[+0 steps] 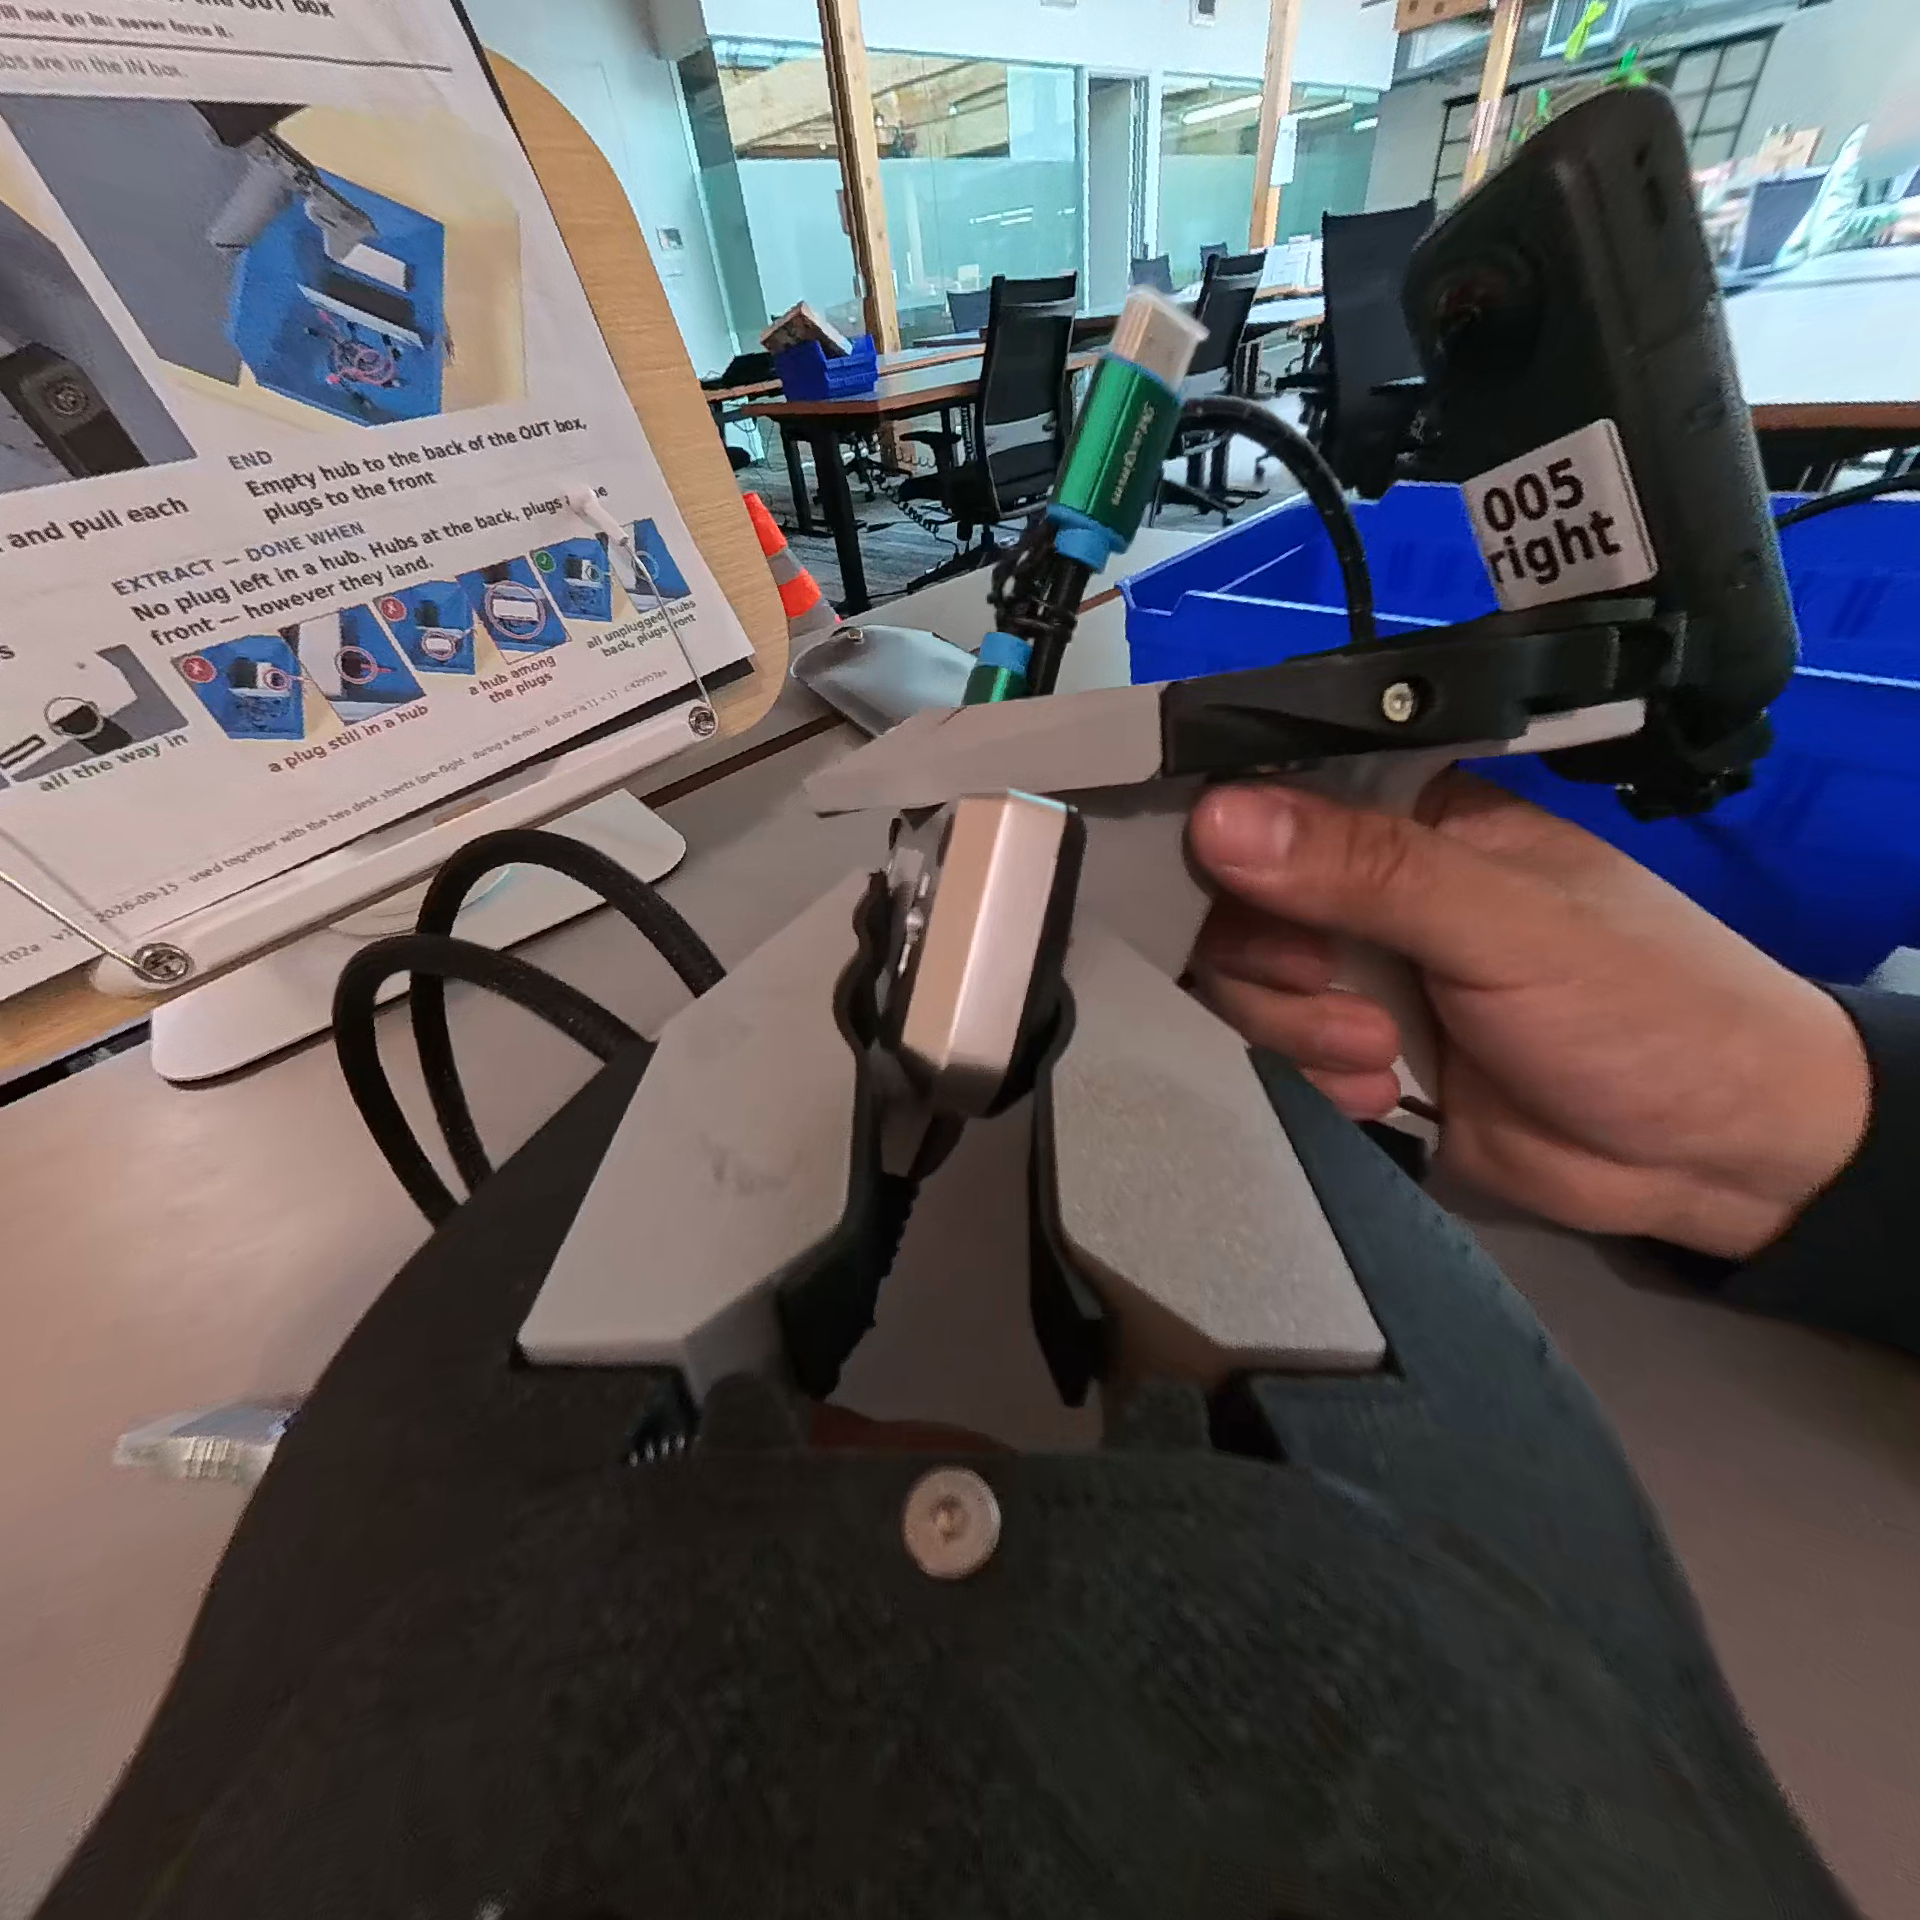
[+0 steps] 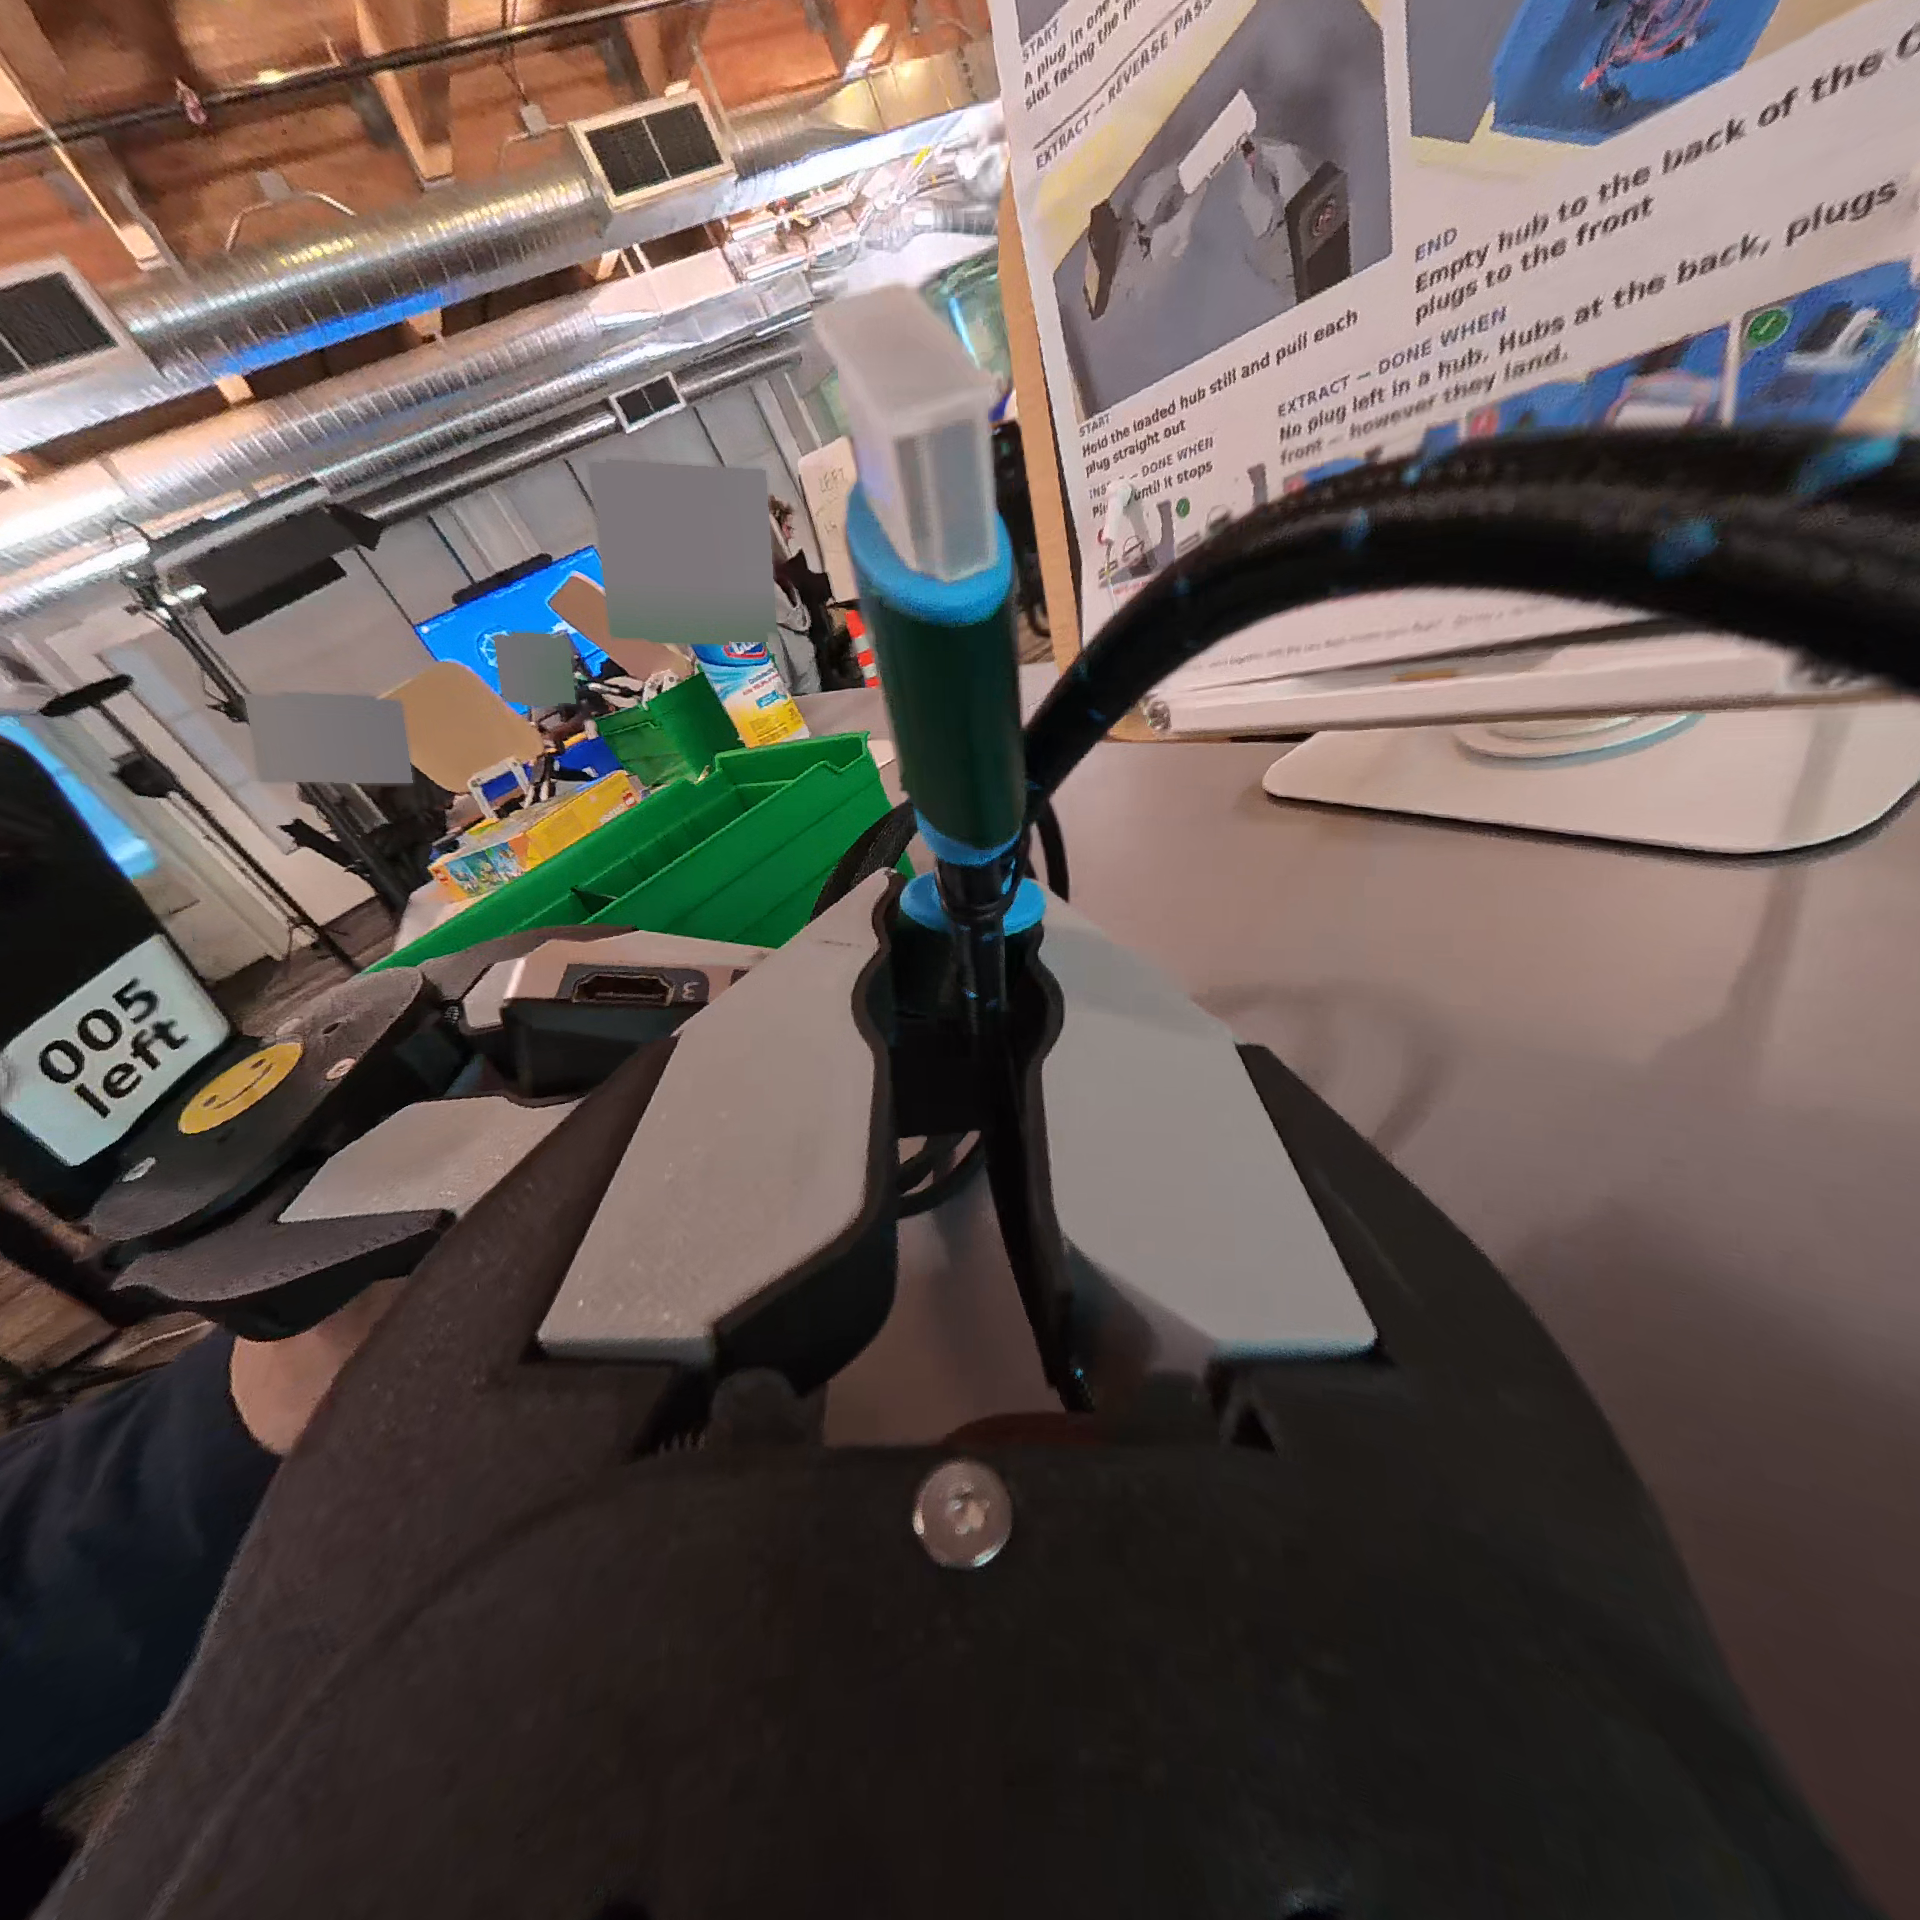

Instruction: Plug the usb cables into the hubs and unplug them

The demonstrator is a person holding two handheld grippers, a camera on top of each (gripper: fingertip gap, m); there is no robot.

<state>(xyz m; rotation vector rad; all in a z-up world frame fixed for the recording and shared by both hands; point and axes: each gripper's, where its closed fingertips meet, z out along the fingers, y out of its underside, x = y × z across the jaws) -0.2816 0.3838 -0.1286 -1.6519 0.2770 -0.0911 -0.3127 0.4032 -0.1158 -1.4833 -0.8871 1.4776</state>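
Grey tabletop (image 1: 156, 1247) is seen under both grippers, with an open office of desks and black chairs (image 1: 1023, 384) behind at 12 o'clock in the left wrist view.

At 10 o'clock in that view, a printed instruction sheet (image 1: 343, 499) is held on a white stand (image 1: 416, 935); a black braided cable (image 1: 436, 997) is looped in front of its base. At centre, the left gripper (image 1: 961, 987) is seen with its jaws closed onto a small silver hub (image 1: 982, 935), which is held tilted, one end pointing toward 12 o'clock. Just above, at 1 o'clock, the grey fingers of the right gripper (image 1: 987, 748) are seen nearly touching the hub's top end, its handle gripped by a hand (image 1: 1507, 997) at 3 o'clock. A blue bin (image 1: 1299, 603) is seen behind that gripper.

In the right wrist view, the left gripper (image 2: 582, 997) is seen at 9 o'clock with the hub (image 2: 623, 987) in it, a port facing the camera. A green bin (image 2: 727, 831) lies behind at 10 o'clock. At centre, the right gripper (image 2: 961, 997) is seen with its jaws drawn in on a bundled cable, the green plug (image 2: 945, 707) with clear-capped tip standing upright above the fingertips toward 12 o'clock. The plug (image 1: 1117, 436) is clear of the hub. The black cord (image 2: 1455, 530) is arched from the plug toward 3 o'clock. The sheet and stand (image 2: 1558, 769) are seen at 2 o'clock.
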